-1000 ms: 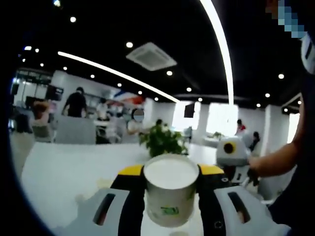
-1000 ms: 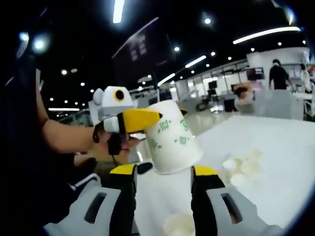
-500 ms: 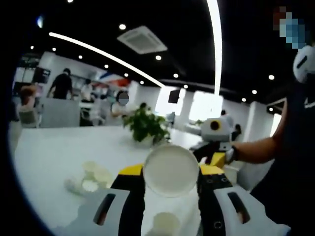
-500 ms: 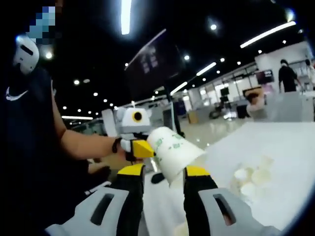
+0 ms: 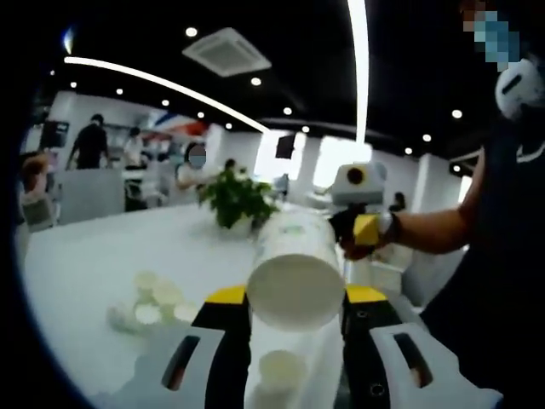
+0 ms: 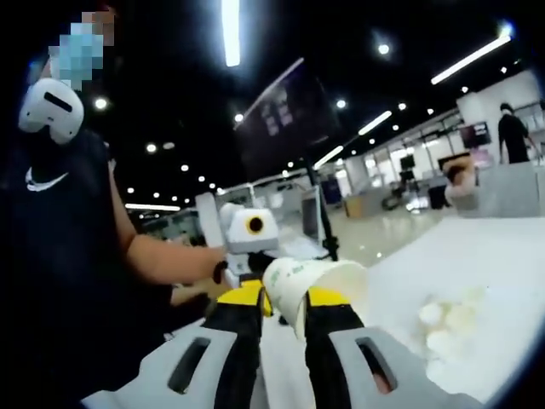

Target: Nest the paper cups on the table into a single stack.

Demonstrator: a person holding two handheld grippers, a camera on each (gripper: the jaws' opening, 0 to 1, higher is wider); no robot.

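- Two paper cups are lifted above the white table (image 5: 85,256), one in each of your grippers; what is inside them you cannot tell.
- Your left gripper (image 5: 295,300) has its jaws clamped on a cup (image 5: 294,273) whose closed base faces the camera.
- Your right gripper (image 6: 284,298) pinches the other cup (image 6: 311,285), lying on its side between the jaws.
- The left gripper view alone shows a potted plant (image 5: 234,200), loose cups (image 5: 157,300) on the table and another cup (image 5: 281,373) below the jaws.
- The right gripper view shows a cluster of cups (image 6: 451,319) at right.
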